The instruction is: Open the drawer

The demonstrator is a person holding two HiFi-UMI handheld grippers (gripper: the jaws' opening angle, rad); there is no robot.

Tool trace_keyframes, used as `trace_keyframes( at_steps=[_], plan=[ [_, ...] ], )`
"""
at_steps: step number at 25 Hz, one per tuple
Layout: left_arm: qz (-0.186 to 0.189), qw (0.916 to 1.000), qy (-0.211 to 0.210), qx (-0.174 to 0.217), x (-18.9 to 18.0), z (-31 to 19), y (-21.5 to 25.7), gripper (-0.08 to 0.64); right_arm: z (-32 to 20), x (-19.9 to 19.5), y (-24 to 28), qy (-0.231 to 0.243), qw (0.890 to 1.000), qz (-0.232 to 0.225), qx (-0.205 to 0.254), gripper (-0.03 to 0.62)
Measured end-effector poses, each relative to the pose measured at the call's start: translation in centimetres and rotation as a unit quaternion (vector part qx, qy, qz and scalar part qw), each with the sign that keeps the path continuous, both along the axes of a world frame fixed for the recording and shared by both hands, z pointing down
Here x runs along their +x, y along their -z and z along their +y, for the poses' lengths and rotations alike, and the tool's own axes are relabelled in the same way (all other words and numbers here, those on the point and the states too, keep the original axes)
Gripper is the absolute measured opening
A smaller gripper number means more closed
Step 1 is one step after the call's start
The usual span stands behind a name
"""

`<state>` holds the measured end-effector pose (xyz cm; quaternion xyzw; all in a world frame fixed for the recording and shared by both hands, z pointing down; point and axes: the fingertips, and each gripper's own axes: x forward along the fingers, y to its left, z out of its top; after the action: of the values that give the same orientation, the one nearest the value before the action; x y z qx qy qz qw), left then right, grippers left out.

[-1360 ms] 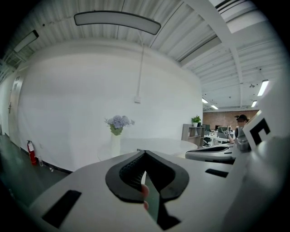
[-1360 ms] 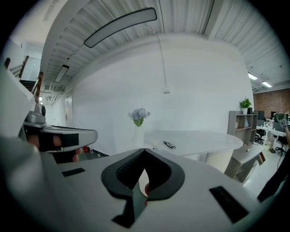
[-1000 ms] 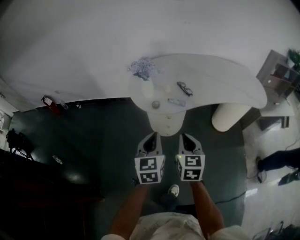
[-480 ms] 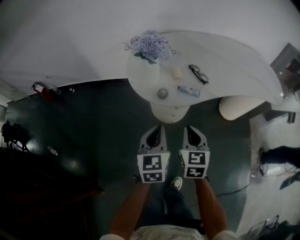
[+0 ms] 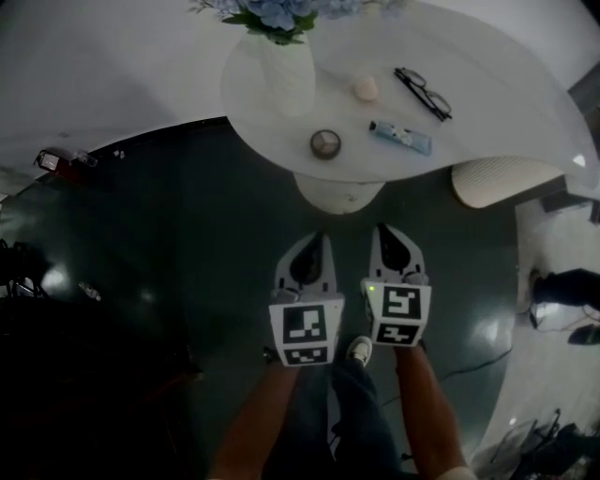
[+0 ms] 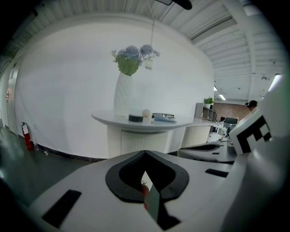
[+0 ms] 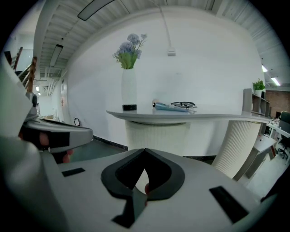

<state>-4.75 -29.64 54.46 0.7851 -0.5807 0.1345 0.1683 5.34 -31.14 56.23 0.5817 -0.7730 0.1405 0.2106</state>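
**Drawer.** The drawer [image 6: 141,141] is a rectangular front set into the white ribbed pedestal [image 5: 339,192] under the left end of the tabletop [image 5: 487,84]. Its seams show as a thin outline. The front sits flush with the pedestal, so it is closed. It stands ahead of both grippers and well apart from them, and nothing touches it.

**Grippers.**
- The left gripper [image 5: 319,240] has its jaws clenched tip to tip with nothing between them. It is held over the floor short of the pedestal.
- The right gripper [image 5: 384,232] is just beside it, jaws likewise pressed together on nothing.
- Both point toward the pedestal, and a bare forearm carries each.

**Surface.** The tabletop is white, curved and glossy. From left to right it carries:
- a white vase [image 5: 286,70], upright, holding blue flowers [image 5: 272,11];
- a small round tin [image 5: 325,143] near the front edge;
- a pale round object [image 5: 365,88], whose kind I cannot tell;
- a tube [image 5: 400,137] lying flat;
- a pair of spectacles [image 5: 424,94].

None of these items touch one another. A second ribbed support [image 5: 506,180] stands under the right part of the top.

**Room.**
- A red fire extinguisher [image 5: 52,161] stands at the far left, at the foot of the white curved wall [image 5: 94,75].
- The floor [image 5: 187,281] is dark green and glossy.
- The wearer's shoe [image 5: 359,350] shows between the forearms.
- At the right edge, another person's leg and shoe [image 5: 562,286] stand on paler flooring.
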Motion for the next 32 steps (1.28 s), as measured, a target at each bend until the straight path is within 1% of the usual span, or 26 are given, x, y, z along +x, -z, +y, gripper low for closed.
trace_keyframes(
  at_steps=[4,7,10,15,21,22,23,24,28,29,32],
  plan=[
    [-0.002,1.0000,-0.001,-0.005,0.1,-0.5,-4.5,0.002,-1.3,0.0,-3.4,-0.002,1.000,0.003,0.007,0.003],
    [-0.005,1.0000,-0.002,-0.002,0.3,-0.9,-6.6,0.002,-1.8,0.2,-5.6,-0.005,1.000,0.001,0.009,0.003],
    [-0.007,1.0000,-0.003,0.004,0.5,-1.5,-8.1,0.002,-2.2,0.2,-7.4,-0.003,1.000,0.006,0.011,0.003],
    [0.004,1.0000,0.000,0.005,0.9,-2.5,-10.2,0.002,-3.2,0.6,-9.7,-0.009,1.000,0.007,0.014,0.003],
    [0.011,0.9999,0.007,-0.002,0.3,-3.0,-11.3,0.002,-5.5,0.6,-10.2,-0.008,0.999,0.017,0.033,0.005],
    [0.014,0.9999,0.010,-0.003,0.1,-3.1,-11.3,0.002,-6.0,0.5,-10.2,-0.006,0.999,0.015,0.033,0.011],
    [0.015,0.9998,0.012,-0.004,0.0,-3.2,-11.3,0.002,-6.4,0.2,-10.3,-0.004,0.999,0.012,0.033,0.047],
    [0.016,0.9998,0.013,-0.004,-0.2,-3.3,-11.4,0.002,-6.8,0.0,-10.3,-0.002,0.999,0.010,0.032,0.063],
    [0.013,0.9998,0.014,-0.003,-0.7,-3.7,-11.2,0.002,-8.3,-0.7,-10.7,0.002,1.000,0.007,0.026,0.088],
    [0.014,0.9998,0.015,-0.003,-0.8,-3.7,-11.1,0.002,-8.7,-0.8,-10.8,-0.001,1.000,0.007,0.026,0.104],
    [0.014,0.9998,0.017,-0.001,-1.2,-3.9,-10.9,0.002,-9.9,-0.7,-11.1,-0.013,1.000,0.002,0.022,0.121]
  ],
)
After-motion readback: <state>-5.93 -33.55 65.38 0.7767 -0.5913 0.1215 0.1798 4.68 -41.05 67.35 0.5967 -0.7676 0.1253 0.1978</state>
